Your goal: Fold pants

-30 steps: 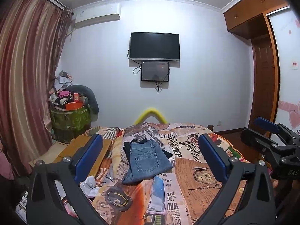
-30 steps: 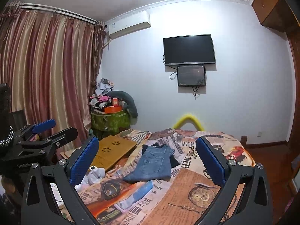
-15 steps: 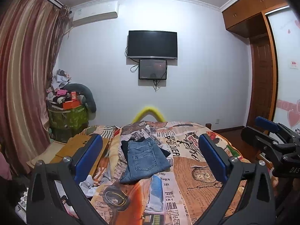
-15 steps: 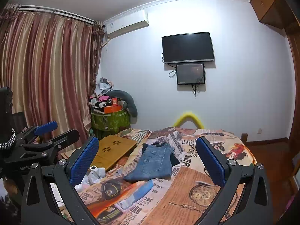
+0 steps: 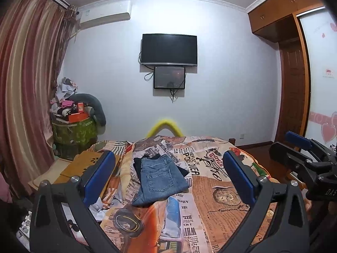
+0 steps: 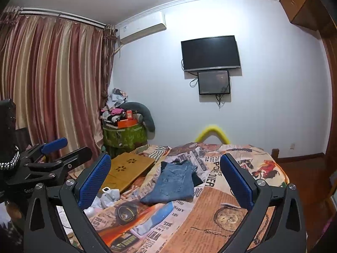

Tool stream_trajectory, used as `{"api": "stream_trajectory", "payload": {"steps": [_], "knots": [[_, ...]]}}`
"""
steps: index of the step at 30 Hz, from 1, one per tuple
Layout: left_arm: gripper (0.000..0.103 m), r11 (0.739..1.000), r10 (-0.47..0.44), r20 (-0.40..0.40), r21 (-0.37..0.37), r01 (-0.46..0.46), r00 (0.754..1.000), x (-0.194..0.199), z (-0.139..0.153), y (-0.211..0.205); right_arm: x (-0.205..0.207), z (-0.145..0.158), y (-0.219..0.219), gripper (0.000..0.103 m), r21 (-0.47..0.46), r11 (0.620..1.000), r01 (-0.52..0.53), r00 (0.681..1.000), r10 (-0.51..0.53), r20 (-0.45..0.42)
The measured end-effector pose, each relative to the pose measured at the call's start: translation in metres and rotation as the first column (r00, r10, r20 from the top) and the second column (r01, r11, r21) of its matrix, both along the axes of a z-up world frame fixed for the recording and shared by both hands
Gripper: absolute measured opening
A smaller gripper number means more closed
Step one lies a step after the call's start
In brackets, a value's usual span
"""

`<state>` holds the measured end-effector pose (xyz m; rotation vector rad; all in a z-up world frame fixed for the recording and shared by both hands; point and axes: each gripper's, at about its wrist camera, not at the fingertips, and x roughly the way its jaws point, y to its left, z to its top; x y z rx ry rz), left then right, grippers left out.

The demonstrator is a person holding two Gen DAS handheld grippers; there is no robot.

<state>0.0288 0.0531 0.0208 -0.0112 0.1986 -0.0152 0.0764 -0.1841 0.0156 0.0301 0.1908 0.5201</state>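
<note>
A bed with a newspaper-print cover carries folded blue jeans atop a dark garment.

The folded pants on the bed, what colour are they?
Blue denim pants, clearest in the left wrist view.

Dim indoor light, cool cast, heavy fisheye warp, dark corners, sharp

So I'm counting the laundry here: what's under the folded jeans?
A dark garment pokes out beneath the jeans, at their far end, on the printed bedspread. Most of it is covered.
</note>
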Motion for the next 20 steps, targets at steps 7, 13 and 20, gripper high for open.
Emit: {"api": "stream_trajectory", "payload": {"steps": [7, 13, 20], "knots": [[0.103, 1.000, -0.016, -0.024, 0.007, 0.016, 1.000, 0.0048, -0.0008, -0.0031, -0.0018, -0.0010, 0.0007, 0.103, -0.002, 1.000, 0.004, 1.000, -0.004, 0.000], [0.103, 1.000, -0.011, -0.023, 0.002, 0.011, 1.000, 0.0053, -0.0013, -0.0036, -0.0025, -0.0012, 0.0012, 0.103, 0.001, 1.000, 0.003, 1.000, -0.003, -0.003], [0.103, 1.000, -0.019, -0.026, 0.002, 0.019, 0.999, 0.0042, -0.0027, -0.0027, -0.0022, -0.0028, 0.0053, 0.103, 0.003, 1.000, 0.006, 1.000, -0.006, -0.018]]}}
